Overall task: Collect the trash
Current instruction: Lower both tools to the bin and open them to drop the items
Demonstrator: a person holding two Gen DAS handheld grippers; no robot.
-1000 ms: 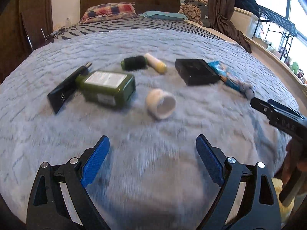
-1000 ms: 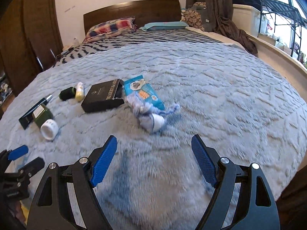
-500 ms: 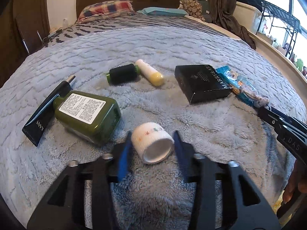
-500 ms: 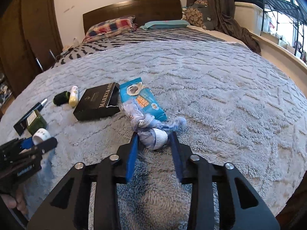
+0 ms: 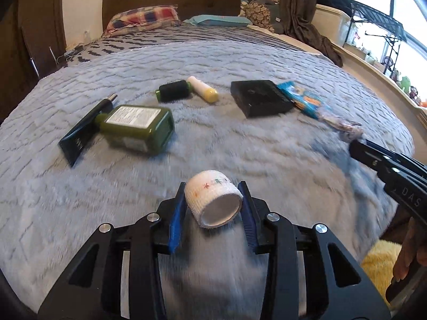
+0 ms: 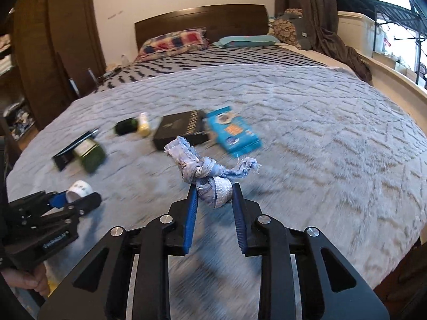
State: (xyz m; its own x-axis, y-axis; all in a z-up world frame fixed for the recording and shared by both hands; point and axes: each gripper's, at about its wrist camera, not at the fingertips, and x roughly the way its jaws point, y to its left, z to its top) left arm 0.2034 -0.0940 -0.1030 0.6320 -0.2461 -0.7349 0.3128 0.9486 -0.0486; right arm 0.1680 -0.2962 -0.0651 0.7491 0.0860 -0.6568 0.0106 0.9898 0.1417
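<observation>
Low at six o'clock in the left wrist view, a white bandage roll [image 5: 214,202] is clamped by the left hand-held gripper [image 5: 213,208] above the grey bed blanket [image 5: 240,61]. A knotted blue rag [image 6: 210,178] is pinched by the just-closed right hand-held gripper [image 6: 214,200], a green bottle [image 5: 136,128] lying at ten o'clock.

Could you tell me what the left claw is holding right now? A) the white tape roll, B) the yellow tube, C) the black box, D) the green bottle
A: the left claw has its blue pads pressed on either side of the white tape roll.
</observation>
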